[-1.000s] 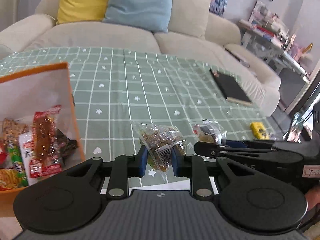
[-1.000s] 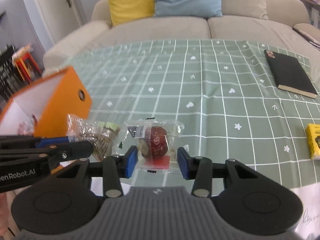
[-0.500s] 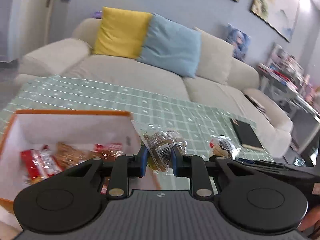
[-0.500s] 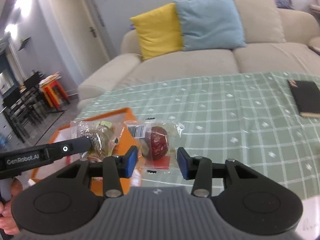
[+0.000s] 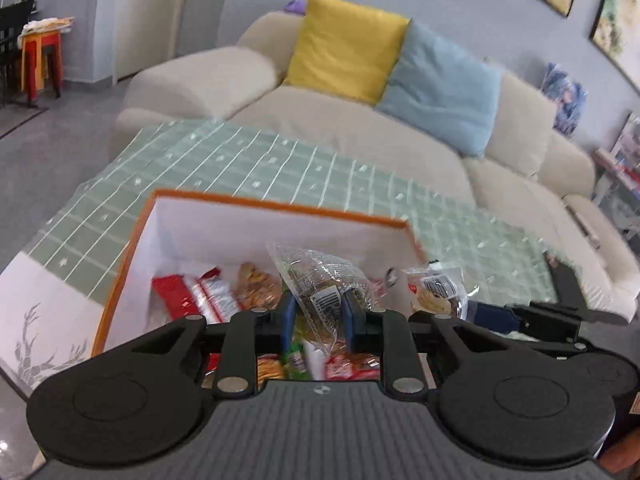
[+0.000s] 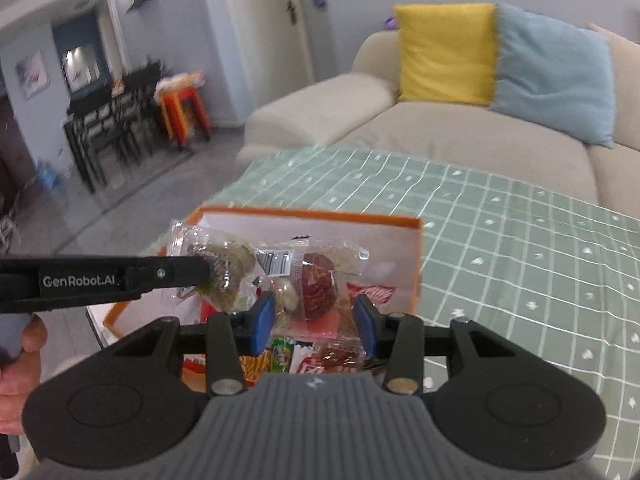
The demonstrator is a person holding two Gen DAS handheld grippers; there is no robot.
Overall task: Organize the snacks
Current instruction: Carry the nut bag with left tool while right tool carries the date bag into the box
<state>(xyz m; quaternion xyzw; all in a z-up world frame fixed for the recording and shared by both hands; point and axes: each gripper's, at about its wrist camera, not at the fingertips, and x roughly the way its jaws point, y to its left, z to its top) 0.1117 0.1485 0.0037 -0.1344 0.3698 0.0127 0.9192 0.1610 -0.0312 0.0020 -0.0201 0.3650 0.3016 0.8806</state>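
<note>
An orange box [image 5: 276, 202] with white inner walls stands on the green checked tablecloth and holds several snack packets [image 5: 192, 300]. My left gripper [image 5: 318, 320] is shut on a clear packet with a brown snack [image 5: 320, 280], held above the box. My right gripper [image 6: 314, 322] is shut on a clear packet with a dark red snack [image 6: 316, 288], also over the box [image 6: 320, 216]. The right gripper's packet shows in the left wrist view [image 5: 434, 290], and the left gripper's packet in the right wrist view [image 6: 220, 268].
The green tablecloth [image 6: 520, 260] spreads to the right of the box. A beige sofa [image 5: 360, 132] with a yellow cushion [image 5: 344, 48] and a blue cushion [image 5: 440, 88] stands behind the table. Dark dining chairs [image 6: 112, 136] stand far left.
Both grippers have lifted their packets off the table and carried them left, from beside the box to above its open top. Both views have swung left and up.
</note>
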